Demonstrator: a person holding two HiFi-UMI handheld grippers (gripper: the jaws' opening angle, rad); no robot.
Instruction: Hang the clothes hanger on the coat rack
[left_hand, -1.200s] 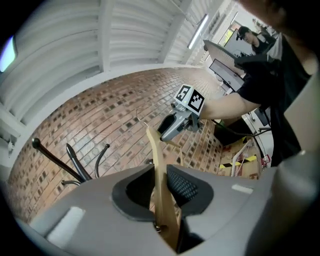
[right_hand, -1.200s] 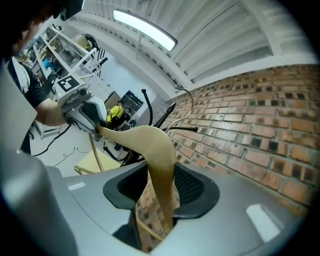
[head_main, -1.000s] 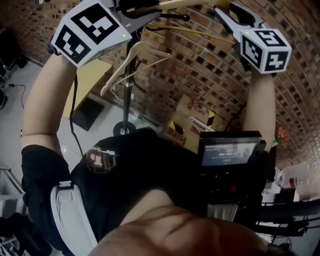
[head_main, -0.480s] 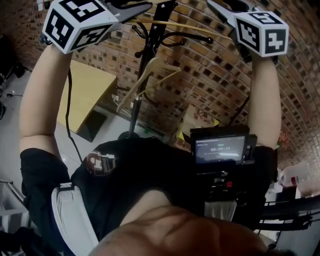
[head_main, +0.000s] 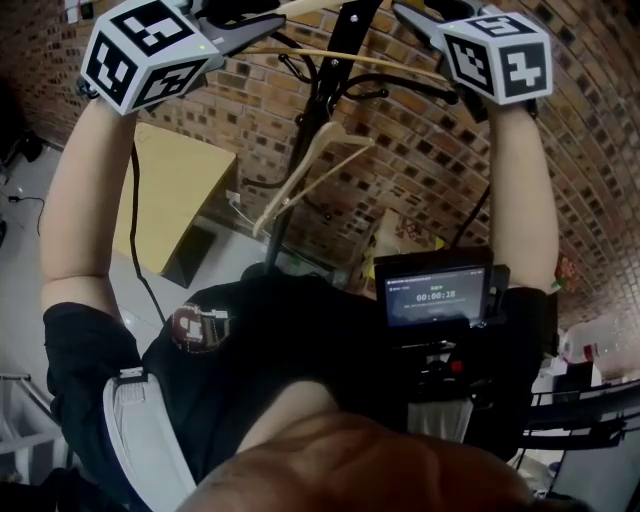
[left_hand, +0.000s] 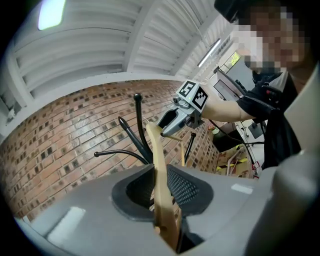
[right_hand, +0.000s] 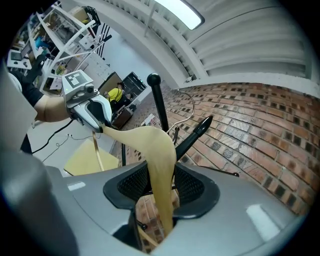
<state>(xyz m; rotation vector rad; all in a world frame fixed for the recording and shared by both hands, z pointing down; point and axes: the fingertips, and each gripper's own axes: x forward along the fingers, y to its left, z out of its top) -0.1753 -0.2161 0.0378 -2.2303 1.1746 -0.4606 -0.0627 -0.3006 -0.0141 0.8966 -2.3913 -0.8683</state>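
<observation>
Your left gripper (head_main: 250, 30) has its jaws narrowly closed on one end of the pale wooden clothes hanger (head_main: 350, 57). You hold the hanger high, close to the black metal coat rack (head_main: 318, 110). Your right gripper (head_main: 415, 18) clamps the other end, with its jaws wider apart.

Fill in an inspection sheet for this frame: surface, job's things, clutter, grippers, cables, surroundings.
Surface: grey floor.
Job's things: wooden hanger held up at the coat rack; its hook is out of view.
Clutter: second hanger hanging on the rack; table; box.
Grippers: left gripper and right gripper each shut on one end of the hanger.
Cables: black cable beside the left arm.
Surroundings: brick wall.
</observation>
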